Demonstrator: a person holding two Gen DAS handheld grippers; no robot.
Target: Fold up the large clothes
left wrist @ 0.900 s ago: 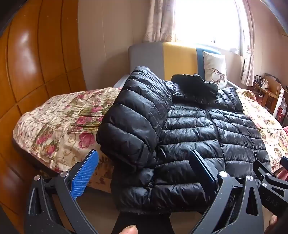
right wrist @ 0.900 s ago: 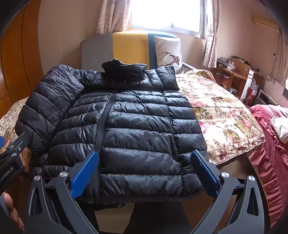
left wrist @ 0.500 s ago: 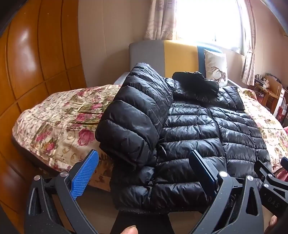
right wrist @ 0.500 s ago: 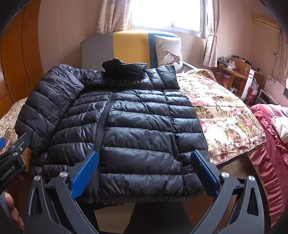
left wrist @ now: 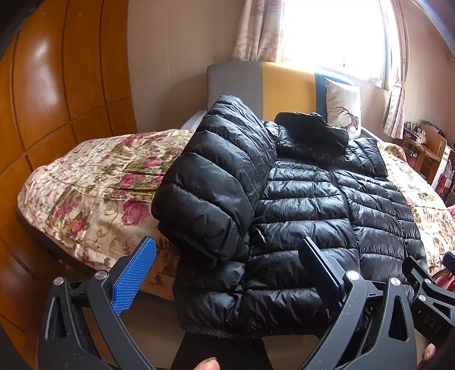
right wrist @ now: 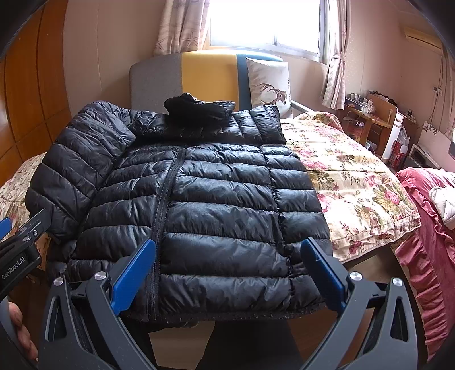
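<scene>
In the left wrist view the left gripper (left wrist: pixel 227 270), black-framed with blue ribbed pads, fills the bottom of the frame with its jaws spread wide and nothing between the pads; both fingers hang just short of the hem of the black quilted puffer jacket (left wrist: pixel 298 216). In the right wrist view the right gripper (right wrist: pixel 227 273) stands the same way, jaws fully apart and empty, its pads framing the lower hem on either side of the black front zipper (right wrist: pixel 163 210). The tip of the right gripper shows at the lower right edge of the left view, and the left gripper's arm with a person's hand (right wrist: pixel 20 333) at the lower left edge of the right view.

The jacket lies front up on the cream floral quilted bedspread (left wrist: pixel 93 187), hem toward the cameras and overhanging the bed's near edge, hood bunched at the top centre. One sleeve (left wrist: pixel 216 182) is folded inward over the chest, left of centre in both views.

Compared with the frames a moment ago, the jacket sits slightly higher and larger in the left view, with more of its hem visible; the right view is nearly unchanged. The jaws are as wide as before.

Beyond stand a grey, yellow and blue padded headboard (right wrist: pixel 199 76), a white pillow printed with a deer (right wrist: pixel 268 82) and a bright curtained window (right wrist: pixel 264 22).
</scene>
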